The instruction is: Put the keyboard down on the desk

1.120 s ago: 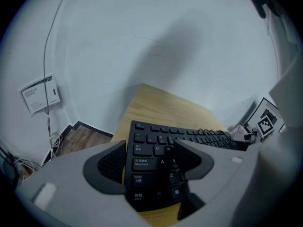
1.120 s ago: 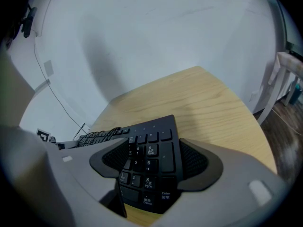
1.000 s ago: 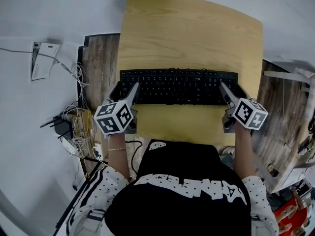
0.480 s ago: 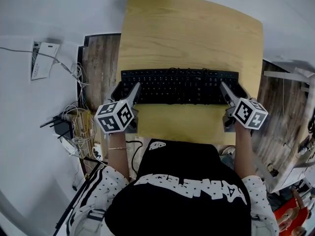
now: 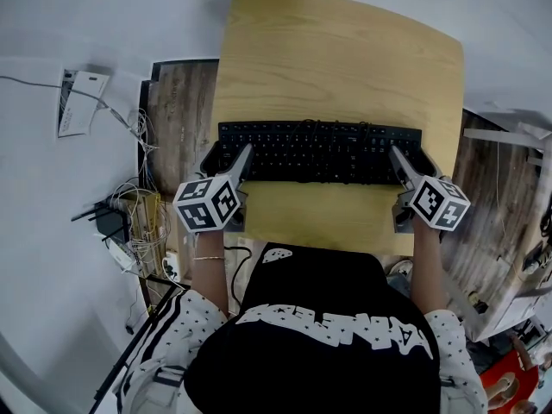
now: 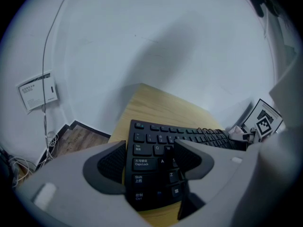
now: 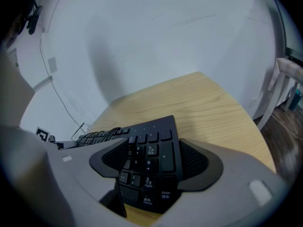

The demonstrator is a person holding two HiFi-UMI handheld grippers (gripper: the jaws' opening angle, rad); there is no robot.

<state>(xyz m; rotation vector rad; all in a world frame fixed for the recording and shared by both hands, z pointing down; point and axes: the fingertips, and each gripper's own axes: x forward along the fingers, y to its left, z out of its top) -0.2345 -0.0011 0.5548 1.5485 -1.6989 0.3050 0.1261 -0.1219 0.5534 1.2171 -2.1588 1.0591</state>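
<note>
1. Seen from above, a black keyboard (image 5: pixel 319 152) lies crosswise in the middle of the frame, over the near half of a pale wooden desk (image 5: pixel 336 50). The far half of the desk top, in the upper part of the frame, is bare.
2. The left gripper (image 5: pixel 229 162) has the keyboard's left end. In the left gripper view its two dark pads sit on either side of that end, closed in on it around the Caps Lock and Shift keys.
3. The right gripper (image 5: pixel 404 164) has the right end. In the right gripper view its pads (image 7: pixel 194 161) press in on the number pad, with the Enter key nearest the camera.
4. Progress, as a judgement: the keyboard is already over the place where it should lie, level and square to the desk edge. No view settles whether its underside touches the wood or hangs just above it. In both gripper views a strip of desk shows under the near edge, which suggests it is not fully down.
5. What looks left to do: lower it the last bit if needed, open both sets of jaws, and draw the grippers back toward the person at the bottom of the frame.
6. Containers: none show on the desk, and nothing else rests on it. At the left edge of the overhead frame, a tangle of cables (image 5: pixel 138 222) lies on the floor.
</note>
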